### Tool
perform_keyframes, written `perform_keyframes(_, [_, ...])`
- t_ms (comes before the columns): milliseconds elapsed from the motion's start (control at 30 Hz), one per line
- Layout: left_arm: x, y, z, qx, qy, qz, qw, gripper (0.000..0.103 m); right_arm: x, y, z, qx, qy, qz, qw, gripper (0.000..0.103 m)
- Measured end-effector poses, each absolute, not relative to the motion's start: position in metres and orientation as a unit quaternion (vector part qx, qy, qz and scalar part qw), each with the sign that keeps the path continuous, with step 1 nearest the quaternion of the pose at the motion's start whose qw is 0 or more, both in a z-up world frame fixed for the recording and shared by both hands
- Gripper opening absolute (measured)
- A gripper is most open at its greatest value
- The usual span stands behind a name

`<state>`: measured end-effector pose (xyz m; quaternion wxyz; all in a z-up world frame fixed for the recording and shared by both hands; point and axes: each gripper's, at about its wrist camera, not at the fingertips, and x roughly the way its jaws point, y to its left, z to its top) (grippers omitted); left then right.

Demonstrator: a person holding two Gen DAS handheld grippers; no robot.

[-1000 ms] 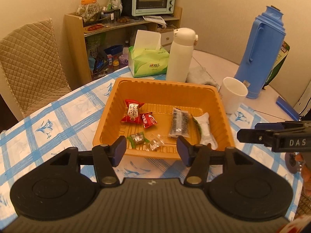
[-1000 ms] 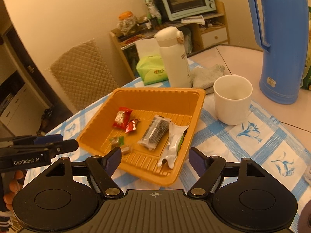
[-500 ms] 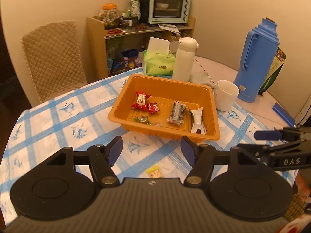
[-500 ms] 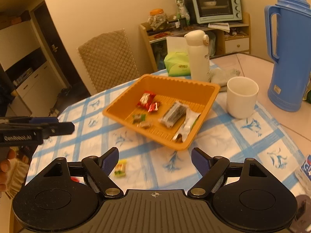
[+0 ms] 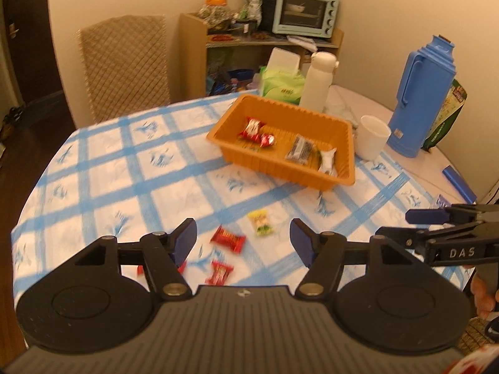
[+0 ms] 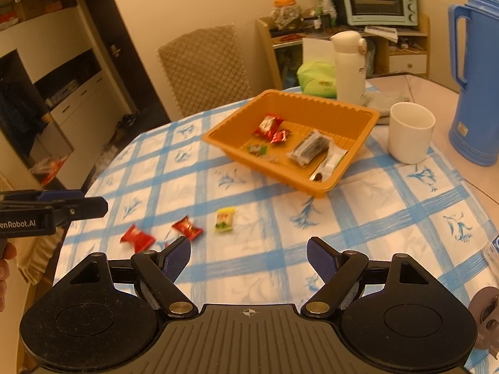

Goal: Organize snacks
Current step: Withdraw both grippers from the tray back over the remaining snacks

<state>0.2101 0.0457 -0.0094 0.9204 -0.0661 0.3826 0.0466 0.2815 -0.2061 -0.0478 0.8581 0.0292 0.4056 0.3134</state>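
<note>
An orange tray (image 5: 280, 168) (image 6: 271, 171) on the blue-checked cloth holds red wrappers (image 5: 251, 127), a dark packet (image 5: 300, 151), a white packet (image 5: 326, 160) and small candies (image 6: 257, 149). Loose on the cloth nearer me lie a yellow-green candy (image 5: 260, 222) (image 6: 224, 219) and red candies (image 5: 227, 238) (image 5: 220, 272) (image 6: 187, 227) (image 6: 137, 237). My left gripper (image 5: 243, 233) hangs open above those candies, holding nothing. My right gripper (image 6: 248, 249) is open and empty over the cloth to their right. Each gripper shows at the edge of the other's view.
Right of the tray stand a white cup (image 5: 371, 137) and a blue thermos (image 5: 421, 99). Behind it are a white bottle (image 5: 318, 81) and a green tissue box (image 5: 280, 84). A quilted chair (image 5: 124, 65) and a shelf with a toaster oven (image 5: 304, 11) stand beyond the table.
Both grippers have drawn back from the tray toward the table's near edge, and the loose candies have come into view. The left jaws stand wider than a second ago.
</note>
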Motion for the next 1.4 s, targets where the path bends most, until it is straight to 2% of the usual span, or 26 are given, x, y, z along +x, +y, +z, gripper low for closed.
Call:
perform_keyframes(733, [0.122, 0.06, -0.057, -0.117, 0.428, 0.148, 0.884, 0.064, 0.232, -0.179, -0.094, -0.034, 0.45, 0.369, 0.813, 0.082])
perform_keyframes(1400, [0.122, 0.082, -0.083, -0.128, 0.442, 0.188, 0.868, 0.064, 0.242, -0.155, -0.122, -0.058, 0.453, 0.385, 0.802, 0.081])
